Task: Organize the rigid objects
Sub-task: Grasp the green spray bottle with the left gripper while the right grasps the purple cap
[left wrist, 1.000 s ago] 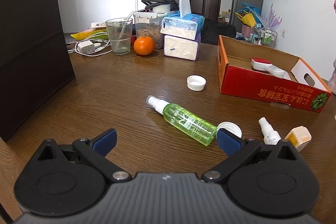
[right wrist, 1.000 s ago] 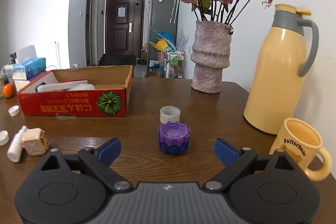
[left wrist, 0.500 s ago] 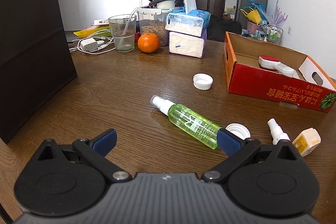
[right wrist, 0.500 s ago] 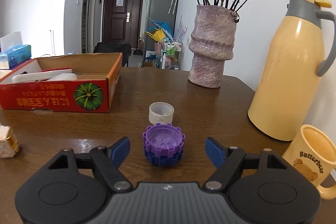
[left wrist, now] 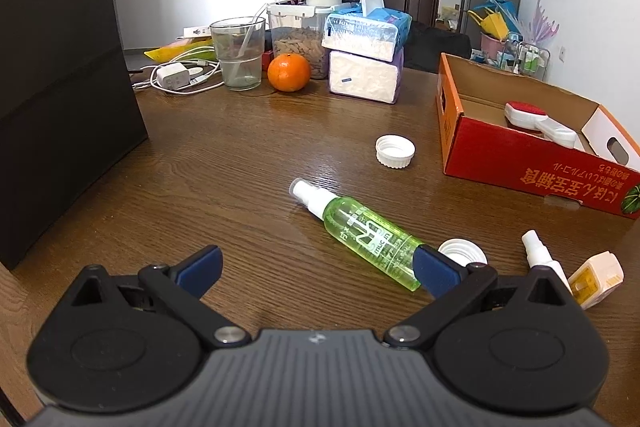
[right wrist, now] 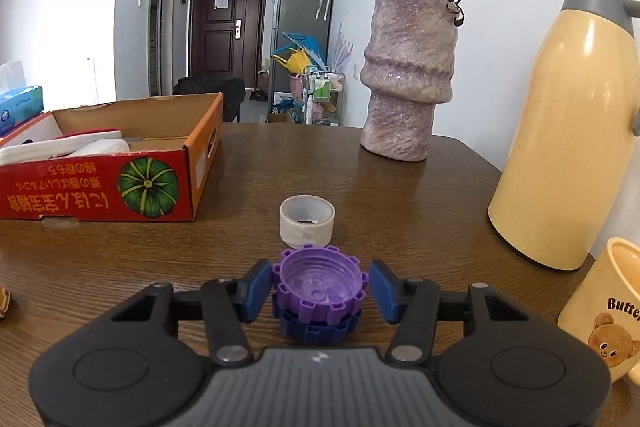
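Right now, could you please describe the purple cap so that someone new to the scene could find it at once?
Start at the red box on the table and look to its right, just past the white ring. The purple cap sits there, stacked open side up on a blue cap, between the closing jaws of the right gripper. Its notched, gear-like rim sets it apart from the smooth ring.

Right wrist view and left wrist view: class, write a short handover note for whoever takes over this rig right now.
Right gripper: fingers closing around the stacked purple-on-blue ridged plastic caps; a small gap remains on the right.
Left gripper: open, empty, hovering near the lying green spray bottle.
Done: a red-and-white brush lies in the red cardboard box.
Left on the table: white ribbed cap, second white cap, small white spray bottle, cream square piece, white ring cap.
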Motion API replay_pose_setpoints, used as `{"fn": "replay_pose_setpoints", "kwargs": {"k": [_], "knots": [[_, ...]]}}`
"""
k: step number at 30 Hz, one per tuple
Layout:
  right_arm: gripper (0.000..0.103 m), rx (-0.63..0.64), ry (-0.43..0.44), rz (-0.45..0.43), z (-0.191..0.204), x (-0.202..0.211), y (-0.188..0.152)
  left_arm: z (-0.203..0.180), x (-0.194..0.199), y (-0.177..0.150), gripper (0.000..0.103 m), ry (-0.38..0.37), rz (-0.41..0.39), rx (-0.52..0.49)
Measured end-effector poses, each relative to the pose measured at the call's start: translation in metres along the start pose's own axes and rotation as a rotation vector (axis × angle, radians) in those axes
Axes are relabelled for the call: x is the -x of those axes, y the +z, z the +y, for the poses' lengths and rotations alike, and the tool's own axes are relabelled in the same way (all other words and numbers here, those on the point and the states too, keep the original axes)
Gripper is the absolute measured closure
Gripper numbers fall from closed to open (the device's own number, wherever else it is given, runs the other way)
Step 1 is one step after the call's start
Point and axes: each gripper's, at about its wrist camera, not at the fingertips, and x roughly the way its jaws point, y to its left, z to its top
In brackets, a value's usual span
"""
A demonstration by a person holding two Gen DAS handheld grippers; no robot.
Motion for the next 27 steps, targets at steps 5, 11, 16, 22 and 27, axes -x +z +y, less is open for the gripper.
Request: {"fn": "replay_pose_setpoints", "kwargs": {"k": [5, 11, 16, 22, 27], "knots": [[0.050, -0.007, 0.003, -0.040, -0.001, 0.007, 0.000, -0.007, -0.009, 0.005, 0.000, 0.015, 0.015, 0.006], [0.050, -0.033, -0.003, -0.075, -0.005, 0.015, -0.001, -0.016, -0.031, 0.012, 0.000, 0.077, 0.062, 0.051], [0.050, -0.049, -0.003, -0.095, -0.008, 0.018, 0.000, -0.021, -0.042, 0.016, 0.000, 0.091, 0.057, 0.094], [0.050, -0.056, -0.004, -0.108, -0.004, 0.022, -0.001, -0.030, -0.057, 0.020, 0.000, 0.104, 0.081, 0.118], [0.050, -0.066, -0.005, -0.123, -0.002, 0.027, -0.001, -0.039, -0.068, 0.018, 0.000, 0.124, 0.100, 0.090]]}}
